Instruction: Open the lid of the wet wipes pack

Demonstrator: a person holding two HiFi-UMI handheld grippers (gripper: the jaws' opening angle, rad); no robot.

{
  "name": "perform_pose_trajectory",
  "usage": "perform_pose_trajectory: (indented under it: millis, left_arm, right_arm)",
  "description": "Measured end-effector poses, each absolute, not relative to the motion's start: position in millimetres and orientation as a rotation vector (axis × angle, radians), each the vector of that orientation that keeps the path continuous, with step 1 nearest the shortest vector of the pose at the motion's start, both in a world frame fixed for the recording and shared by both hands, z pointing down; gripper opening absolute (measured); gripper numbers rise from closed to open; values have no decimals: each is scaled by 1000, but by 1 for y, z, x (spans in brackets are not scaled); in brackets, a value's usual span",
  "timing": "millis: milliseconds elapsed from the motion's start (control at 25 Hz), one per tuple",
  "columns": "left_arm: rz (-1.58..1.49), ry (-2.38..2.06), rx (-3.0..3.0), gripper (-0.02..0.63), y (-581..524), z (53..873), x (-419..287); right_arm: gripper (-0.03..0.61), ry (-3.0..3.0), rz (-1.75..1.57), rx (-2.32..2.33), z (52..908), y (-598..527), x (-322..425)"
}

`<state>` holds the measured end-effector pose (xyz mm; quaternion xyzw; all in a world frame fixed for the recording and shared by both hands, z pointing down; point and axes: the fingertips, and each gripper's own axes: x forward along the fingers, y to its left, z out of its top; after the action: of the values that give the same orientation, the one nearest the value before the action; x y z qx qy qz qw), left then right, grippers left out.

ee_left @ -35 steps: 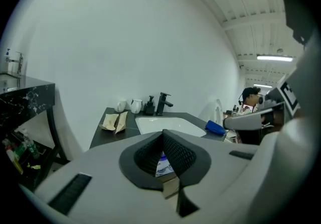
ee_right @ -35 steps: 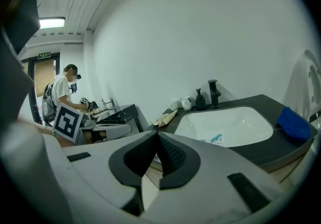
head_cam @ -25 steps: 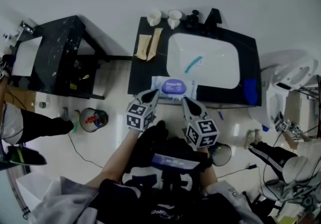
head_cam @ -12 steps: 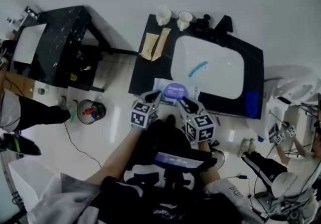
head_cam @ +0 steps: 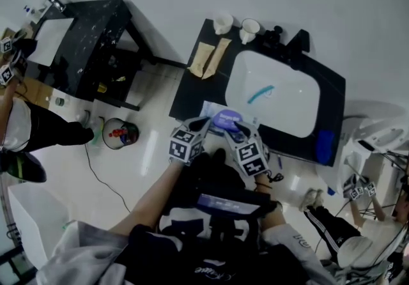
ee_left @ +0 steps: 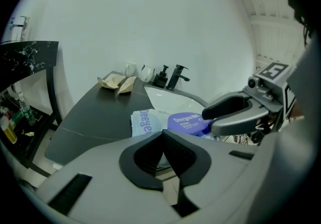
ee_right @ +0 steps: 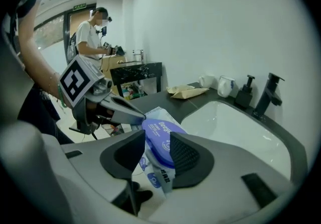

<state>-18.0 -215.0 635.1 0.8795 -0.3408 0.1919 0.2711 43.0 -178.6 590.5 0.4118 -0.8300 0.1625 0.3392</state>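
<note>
The wet wipes pack (head_cam: 220,117) lies flat at the front edge of the black counter (head_cam: 192,89), with its purple oval lid (ee_left: 189,121) closed. My left gripper (ee_left: 163,135) is shut, and its pointed tip (ee_right: 135,114) sits at the pack's left edge. My right gripper (ee_right: 157,142) is open over the pack's near right end, and the purple lid (ee_right: 159,135) shows in the gap between its pads. In the head view both grippers, left (head_cam: 203,123) and right (head_cam: 238,127), converge on the pack from the near side.
A white sink (head_cam: 281,95) with a black faucet (head_cam: 297,41) and soap dispenser (head_cam: 276,34) fills the counter's right. Two cups (head_cam: 223,22), brown paper (head_cam: 211,59) and a blue cloth (head_cam: 324,145) lie around it. A black marble table (head_cam: 83,41) and floor bucket (head_cam: 118,131) stand left.
Both grippers came down and forward to the pack, which now fills the space just beyond their jaws. The right gripper's jaws went from shut to open.
</note>
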Motion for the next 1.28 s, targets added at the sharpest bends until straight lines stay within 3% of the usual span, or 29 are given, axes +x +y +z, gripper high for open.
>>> perform_pose_trajectory:
  millis: [1280]
  left_arm:
    - [488,-932,2352,6,-215,638,-19]
  right_arm:
    - [164,-2212,220,933,582,-194,39]
